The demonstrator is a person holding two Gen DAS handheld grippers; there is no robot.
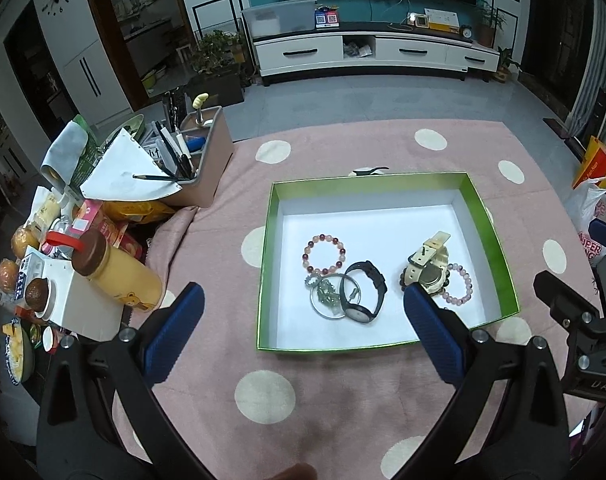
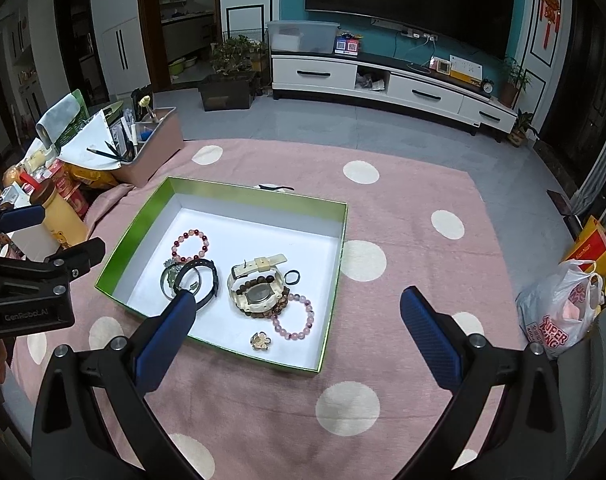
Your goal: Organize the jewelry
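Both grippers, left gripper [image 1: 303,304] and right gripper [image 2: 299,312], hung empty with fingers spread wide above the green box [image 2: 143,216] on the pink desk cloth [image 2: 403,200], all jewelry inside; cream watch [image 2: 259,292] lay nearer the right.

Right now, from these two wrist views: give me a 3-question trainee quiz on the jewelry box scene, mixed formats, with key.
1. True or false: the left gripper and the right gripper both grip a piece of jewelry.
2. Multiple choice: the cream watch inside the green box lies on top of which item? A) the black watch B) the brown bead bracelet C) the flower brooch
3. Fill in: the box sits on a pink cloth with cream ____.

Key: 1 false, both are open and hold nothing; 2 B; 3 dots.
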